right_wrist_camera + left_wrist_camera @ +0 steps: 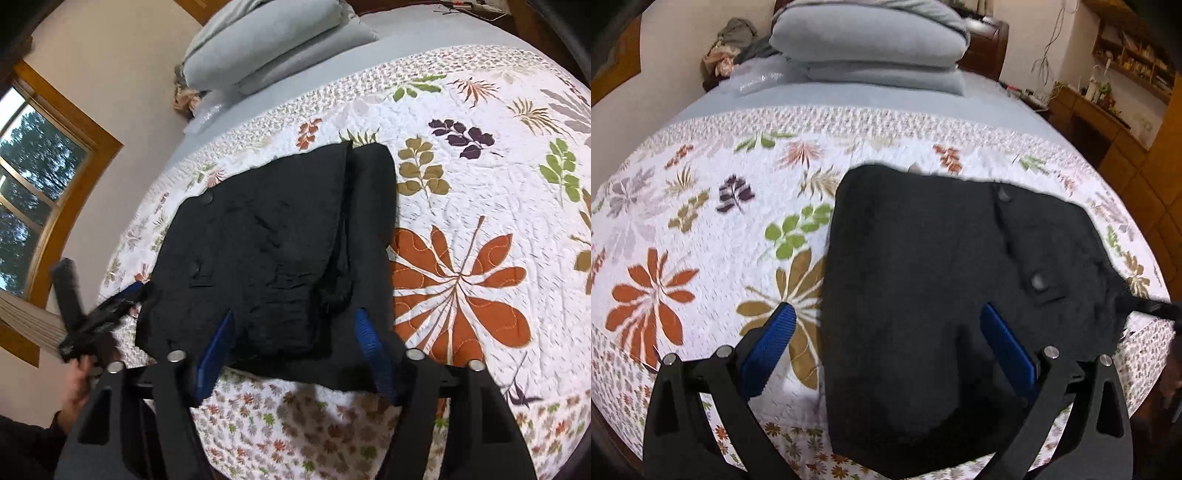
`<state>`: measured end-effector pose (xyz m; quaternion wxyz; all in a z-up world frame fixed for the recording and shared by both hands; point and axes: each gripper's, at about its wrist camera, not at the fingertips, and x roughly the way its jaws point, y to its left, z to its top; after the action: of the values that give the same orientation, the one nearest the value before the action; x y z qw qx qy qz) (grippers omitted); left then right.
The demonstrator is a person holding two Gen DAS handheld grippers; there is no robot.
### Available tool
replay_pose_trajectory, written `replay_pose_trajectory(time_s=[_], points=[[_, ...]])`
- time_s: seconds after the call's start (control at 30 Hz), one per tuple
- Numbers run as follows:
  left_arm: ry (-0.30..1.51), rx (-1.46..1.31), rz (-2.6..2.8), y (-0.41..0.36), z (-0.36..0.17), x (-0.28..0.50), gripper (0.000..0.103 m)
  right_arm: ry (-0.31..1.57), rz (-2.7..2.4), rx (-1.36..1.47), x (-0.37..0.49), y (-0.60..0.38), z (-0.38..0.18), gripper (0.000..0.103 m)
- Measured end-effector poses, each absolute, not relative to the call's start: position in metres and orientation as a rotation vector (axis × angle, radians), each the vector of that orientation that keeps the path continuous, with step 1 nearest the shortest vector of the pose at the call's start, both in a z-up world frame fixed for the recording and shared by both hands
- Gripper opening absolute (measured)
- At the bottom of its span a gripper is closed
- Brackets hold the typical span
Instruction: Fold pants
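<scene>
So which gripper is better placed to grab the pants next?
Probably the right gripper: its open jaws sit over the near edge of the pants. The left gripper straddles a side edge, one finger over the quilt.

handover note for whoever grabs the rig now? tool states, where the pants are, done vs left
Left tool: open, nothing gripped, over the pants' edge.
Right tool: open, empty, over the near edge of the pants.
Pants: black, already folded into a compact stack, flat on the floral quilt.
Done: the main folds, judging by the layers.
Left: probably one more fold or a tidy of the uneven edges.
</scene>
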<state>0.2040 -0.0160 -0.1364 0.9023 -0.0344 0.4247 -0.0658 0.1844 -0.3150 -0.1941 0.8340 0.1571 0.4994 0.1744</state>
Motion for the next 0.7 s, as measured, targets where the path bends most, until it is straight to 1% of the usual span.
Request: replay_pose_trajectory(time_s=[0.1, 0.17, 0.27, 0.33, 0.57, 0.63, 0.7], points=[[0.842, -0.048, -0.133, -0.02, -0.122, 0.201, 0.1, 1.049, 0.332, 0.237, 0.176, -0.305, -0.19, 0.064], [0.835, -0.043, -0.134, -0.021, -0.113, 0.199, 0.1, 1.026, 0.298, 0.234, 0.169, -0.307, -0.182, 0.068], [0.843, -0.073, -0.148, -0.021, -0.106, 0.196, 0.1, 0.966, 0.249, 0.222, 0.158, -0.305, -0.165, 0.069], [0.845, -0.096, -0.146, -0.019, -0.102, 0.192, 0.1, 0.927, 0.2, 0.216, 0.152, -0.3, -0.153, 0.077], [0.816, -0.095, -0.123, -0.015, -0.089, 0.179, 0.1, 0.795, 0.13, 0.18, 0.128, -0.267, -0.125, 0.08], [0.819, -0.088, -0.122, -0.015, -0.085, 0.175, 0.1, 0.765, 0.127, 0.199, 0.121, -0.261, -0.119, 0.085], [0.825, -0.093, -0.114, -0.015, -0.08, 0.171, 0.1, 0.746, 0.132, 0.199, 0.115, -0.253, -0.118, 0.087]])
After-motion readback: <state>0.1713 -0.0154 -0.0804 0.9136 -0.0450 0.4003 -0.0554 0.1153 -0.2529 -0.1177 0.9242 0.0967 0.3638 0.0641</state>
